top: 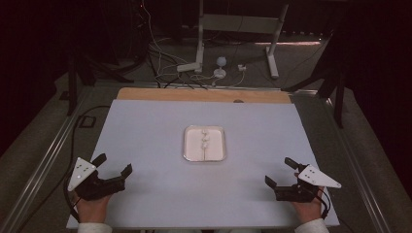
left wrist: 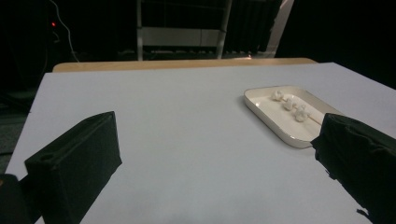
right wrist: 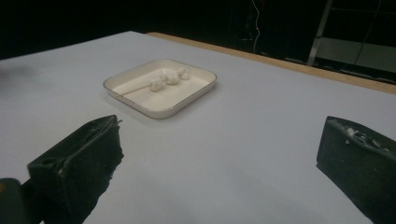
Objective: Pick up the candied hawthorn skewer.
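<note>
A white tray (top: 204,143) holds small white lumps on a stick, too tiny to name, with the left gripper (top: 114,165) and right gripper (top: 280,172) near it, both wide apart and empty.

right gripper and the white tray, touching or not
Apart. In the high view the right gripper sits near the table's front right corner, with a wide stretch of bare table between it and the white tray at the centre.
</note>
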